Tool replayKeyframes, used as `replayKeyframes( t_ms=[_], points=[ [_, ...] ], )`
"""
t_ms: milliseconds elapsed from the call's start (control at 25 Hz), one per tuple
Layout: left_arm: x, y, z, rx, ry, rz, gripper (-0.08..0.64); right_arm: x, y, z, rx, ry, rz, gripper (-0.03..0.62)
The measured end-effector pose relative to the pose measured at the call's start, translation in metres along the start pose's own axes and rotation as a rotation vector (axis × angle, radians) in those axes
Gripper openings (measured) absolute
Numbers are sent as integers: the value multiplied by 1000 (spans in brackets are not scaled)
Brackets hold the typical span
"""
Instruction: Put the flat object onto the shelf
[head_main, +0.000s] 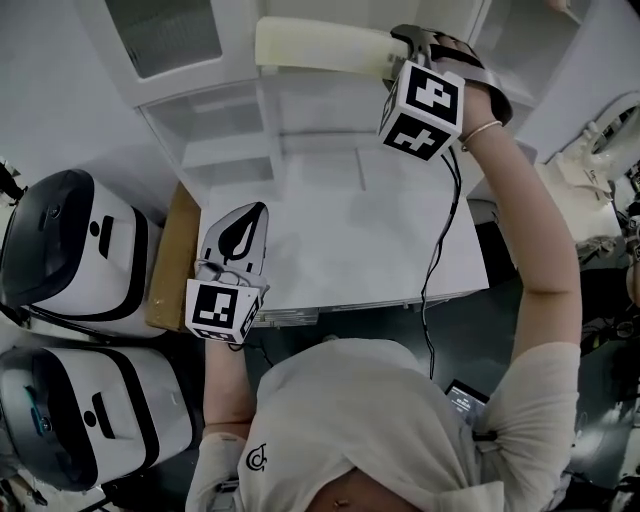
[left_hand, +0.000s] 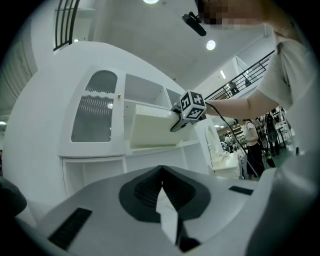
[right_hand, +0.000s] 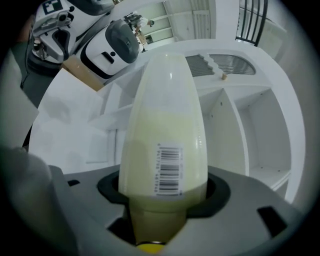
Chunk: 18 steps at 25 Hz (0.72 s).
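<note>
Table: a white flat tabletop (head_main: 370, 230) is seen ahead and right of the fingers (head_main: 258, 238) of the left gripper (head_main: 255, 212).
Shelf: a white shelf unit with open compartments (head_main: 225, 135) is set at the tabletop's far edge, ahead of the fingers (head_main: 420, 38) of the right gripper (head_main: 395, 55).
Cardboard: a brown cardboard slab (head_main: 175, 255) is seen just left of the left gripper's fingers.

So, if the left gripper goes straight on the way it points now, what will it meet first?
Probably the white shelf unit: the shut, empty left gripper points at its lower open part, below the flat object in the right gripper. Nothing seems between, though depth is unclear.
</note>
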<state>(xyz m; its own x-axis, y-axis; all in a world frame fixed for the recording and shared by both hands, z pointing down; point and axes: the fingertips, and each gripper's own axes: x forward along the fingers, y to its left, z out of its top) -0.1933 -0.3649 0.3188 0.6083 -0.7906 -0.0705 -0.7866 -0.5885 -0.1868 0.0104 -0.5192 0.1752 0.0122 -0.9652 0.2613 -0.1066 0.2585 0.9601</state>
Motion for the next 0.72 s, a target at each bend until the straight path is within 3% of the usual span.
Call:
replayKeyframes(
  t_ms=[720],
  points=[
    [30,34,-19,-10,40,103,12,95,15,1,-96,-91,9,304]
  ],
)
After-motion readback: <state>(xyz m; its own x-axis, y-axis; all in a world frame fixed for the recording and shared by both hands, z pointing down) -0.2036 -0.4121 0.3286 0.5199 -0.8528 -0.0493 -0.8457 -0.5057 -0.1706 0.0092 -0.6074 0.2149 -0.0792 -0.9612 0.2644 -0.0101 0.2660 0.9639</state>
